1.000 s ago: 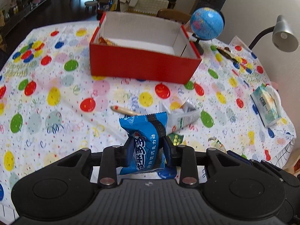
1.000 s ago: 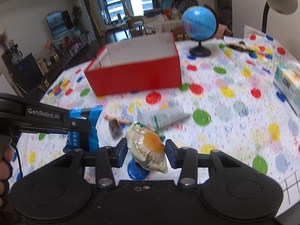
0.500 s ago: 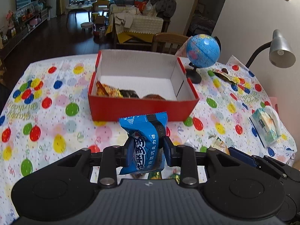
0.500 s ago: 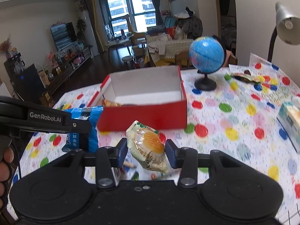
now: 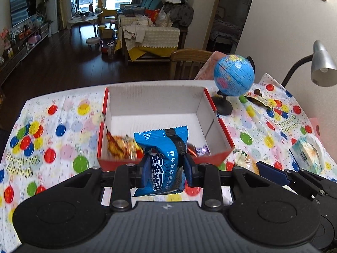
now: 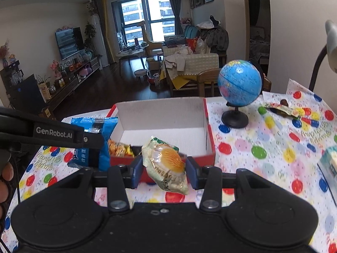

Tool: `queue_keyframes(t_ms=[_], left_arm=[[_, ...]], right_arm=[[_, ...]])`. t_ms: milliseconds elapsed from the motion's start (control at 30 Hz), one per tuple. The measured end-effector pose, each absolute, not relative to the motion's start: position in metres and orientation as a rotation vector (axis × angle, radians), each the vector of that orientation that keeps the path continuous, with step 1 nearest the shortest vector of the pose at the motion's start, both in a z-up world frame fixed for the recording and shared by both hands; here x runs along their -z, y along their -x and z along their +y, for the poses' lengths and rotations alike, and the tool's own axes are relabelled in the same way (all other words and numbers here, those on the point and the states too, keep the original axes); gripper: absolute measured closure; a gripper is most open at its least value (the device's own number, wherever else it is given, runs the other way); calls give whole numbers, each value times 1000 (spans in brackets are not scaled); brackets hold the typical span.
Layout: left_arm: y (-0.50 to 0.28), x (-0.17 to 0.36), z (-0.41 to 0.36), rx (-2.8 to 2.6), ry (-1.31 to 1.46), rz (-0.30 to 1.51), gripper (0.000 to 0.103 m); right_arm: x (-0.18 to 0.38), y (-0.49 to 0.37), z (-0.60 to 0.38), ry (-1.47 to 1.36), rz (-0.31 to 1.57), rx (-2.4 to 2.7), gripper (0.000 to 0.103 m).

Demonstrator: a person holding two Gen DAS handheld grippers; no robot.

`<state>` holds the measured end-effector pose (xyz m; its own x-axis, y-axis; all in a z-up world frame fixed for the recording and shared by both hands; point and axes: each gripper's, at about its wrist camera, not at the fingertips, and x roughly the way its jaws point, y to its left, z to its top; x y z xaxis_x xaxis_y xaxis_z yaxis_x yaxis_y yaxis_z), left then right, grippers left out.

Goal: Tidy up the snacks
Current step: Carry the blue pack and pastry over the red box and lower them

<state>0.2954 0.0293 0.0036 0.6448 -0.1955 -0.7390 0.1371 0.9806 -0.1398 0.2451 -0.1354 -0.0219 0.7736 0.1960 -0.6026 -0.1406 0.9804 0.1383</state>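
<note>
Left tool (image 5: 166, 169) clamped on a glossy blue packet (image 5: 163, 160), white lettering, above the red box (image 5: 219, 126); right tool (image 6: 164, 171) pinching a pale, crinkled wrapper (image 6: 166, 166) with an orange print, at the box's front.

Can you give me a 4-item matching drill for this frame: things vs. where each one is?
Things:
1. blue snack pack
2. yellow-green snack pack
3. globe
4. orange snack bag

Places:
a. on the table, right of the red box
b. inside the red box
c. in the left claw
d. in the right claw

Pairs: 1-c, 2-d, 3-a, 4-b
</note>
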Motion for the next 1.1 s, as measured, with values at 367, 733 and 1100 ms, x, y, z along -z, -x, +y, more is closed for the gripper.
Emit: queue_keyframes(t_ms=[367,733,1100], left_arm=[[-359,5,35,185,60,853,71],[-419,35,46,173,72,898,71],[-457,81,51,148,69,973,71]], right_arm=[[26,-306,-126,-53,659,-172,61],[54,-351,-120,-57,719,-153,60],[88,-377,-111,-25,807,-116,60]])
